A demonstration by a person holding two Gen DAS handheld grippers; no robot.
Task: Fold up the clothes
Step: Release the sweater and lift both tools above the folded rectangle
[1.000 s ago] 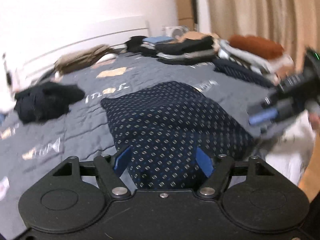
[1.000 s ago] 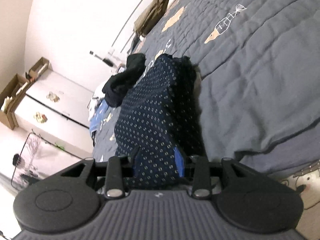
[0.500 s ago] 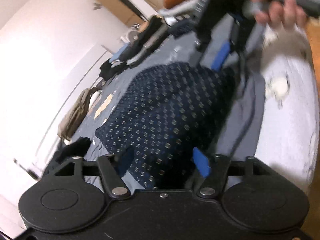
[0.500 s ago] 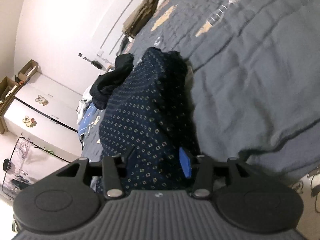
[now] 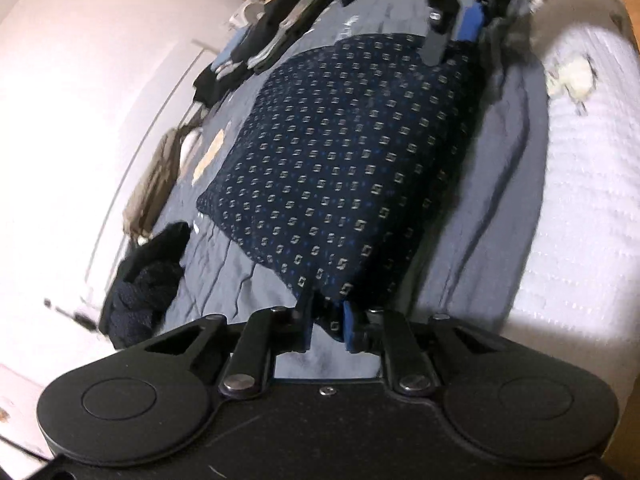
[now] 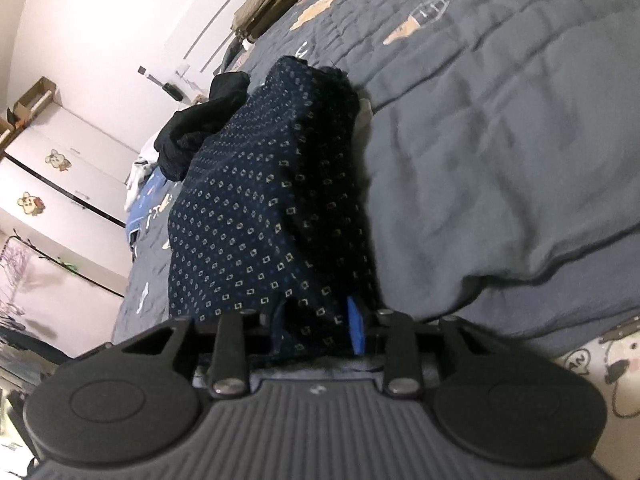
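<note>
A folded navy garment with small square dots (image 5: 340, 168) lies on the grey quilt (image 6: 500, 140). My left gripper (image 5: 326, 323) is at the garment's near corner, and its jaws are closing with that corner pinched between the blue pads. At the opposite end my right gripper (image 6: 318, 326) has the navy garment (image 6: 260, 208) bunched between its pads, its jaws also closing. In the left wrist view the right gripper (image 5: 456, 34) shows at the top, tilted down onto the far edge. The cloth hides both grippers' fingertips.
Stacks of folded clothes (image 5: 260, 40) line the far side of the bed. A black heap (image 5: 148, 280) and a tan garment (image 5: 156, 172) lie near the wall. The white mattress side (image 5: 580, 200) marks the bed's edge. A white wardrobe (image 6: 60, 168) stands beyond.
The left gripper rolled, sank toward the garment's near corner, and its jaws narrowed from wide apart onto the cloth. The right gripper stayed at the other end, widened slightly, then narrowed again.
</note>
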